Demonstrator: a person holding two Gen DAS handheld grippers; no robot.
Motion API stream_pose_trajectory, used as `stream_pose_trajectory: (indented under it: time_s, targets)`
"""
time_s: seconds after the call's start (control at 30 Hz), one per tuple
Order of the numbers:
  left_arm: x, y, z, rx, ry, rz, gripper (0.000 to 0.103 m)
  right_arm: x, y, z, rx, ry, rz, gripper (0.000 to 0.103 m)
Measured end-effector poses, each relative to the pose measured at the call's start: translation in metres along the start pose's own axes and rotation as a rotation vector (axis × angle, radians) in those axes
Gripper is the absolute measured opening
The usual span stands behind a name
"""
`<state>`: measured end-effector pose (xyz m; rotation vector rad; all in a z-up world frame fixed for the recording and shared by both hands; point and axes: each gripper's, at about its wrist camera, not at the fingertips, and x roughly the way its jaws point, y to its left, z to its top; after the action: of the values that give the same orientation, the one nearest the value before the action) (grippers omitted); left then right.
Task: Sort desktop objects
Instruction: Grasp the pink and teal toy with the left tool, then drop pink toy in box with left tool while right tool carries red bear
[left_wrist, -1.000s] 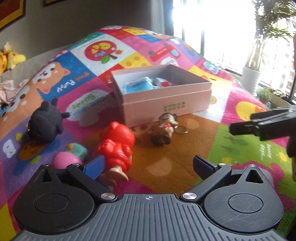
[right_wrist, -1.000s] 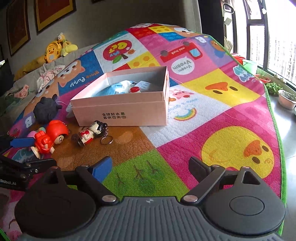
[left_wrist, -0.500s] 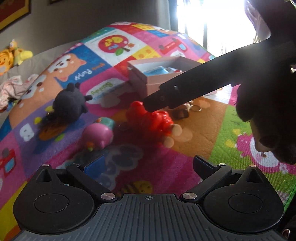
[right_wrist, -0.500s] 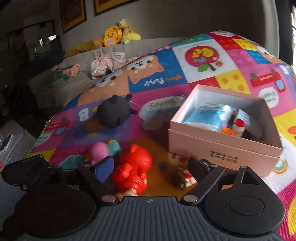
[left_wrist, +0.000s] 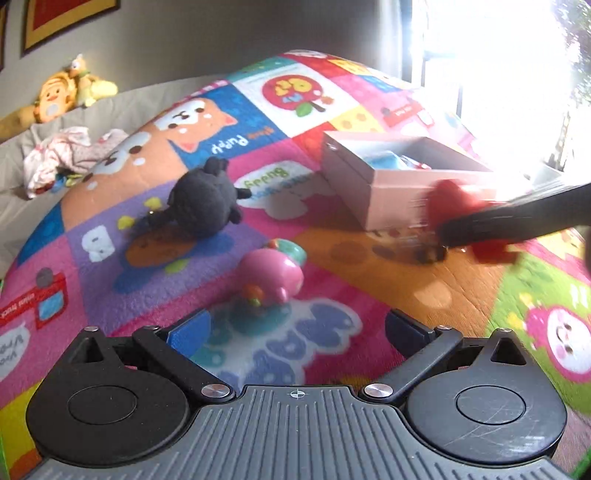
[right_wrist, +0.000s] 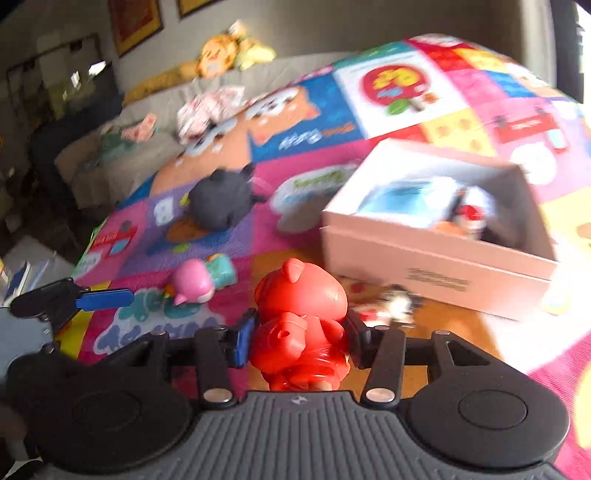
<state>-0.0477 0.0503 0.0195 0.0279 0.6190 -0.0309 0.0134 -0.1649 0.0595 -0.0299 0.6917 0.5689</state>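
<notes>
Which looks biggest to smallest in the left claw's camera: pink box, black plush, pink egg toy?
1. Open pink cardboard box
2. Round black plush toy
3. Pink egg-shaped plastic toy, though it sits nearest, so it is truly smallest.

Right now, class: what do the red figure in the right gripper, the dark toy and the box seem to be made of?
Red figure: likely hard glossy plastic; it shows bright highlights.
Dark toy: probably plush fabric, matte and fuzzy.
Box: seemingly matte pink cardboard, with thin straight walls and printed lettering.
</notes>
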Motion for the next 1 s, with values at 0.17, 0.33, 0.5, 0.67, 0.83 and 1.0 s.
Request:
stream_pose_trajectory:
  time_s: [0.17, 0.33, 0.5, 0.67, 0.83, 1.0]
  targets:
    - [0.027, 0.005, 0.016, -0.046, 0.024, 0.068, 0.094, -0.039, -0.05, -0.029, 0.097, -0.049, -0.159, 0.049]
    - [0.051, 0.002, 0.023, -0.036, 0.072, 0.13, 0.077, -0.036, -0.086, -0.059, 0.228, -0.009, -0.147, 0.048]
    - [0.05, -0.011, 0.024, 0.024, 0.064, 0.124, 0.06, -0.031, -0.094, -0.071, 0.286, -0.051, -0.099, 0.049]
    - [0.035, -0.038, 0.019, 0.098, 0.067, 0.002, 0.059, -0.032, -0.101, -0.073, 0.335, -0.085, -0.079, 0.055]
    - [0.012, -0.07, 0.005, 0.168, 0.067, -0.166, 0.069, -0.034, -0.105, -0.074, 0.37, -0.102, -0.077, 0.071]
    - [0.009, -0.075, -0.002, 0.197, 0.084, -0.137, 0.08, -0.034, -0.1, -0.074, 0.343, -0.105, -0.097, 0.079]
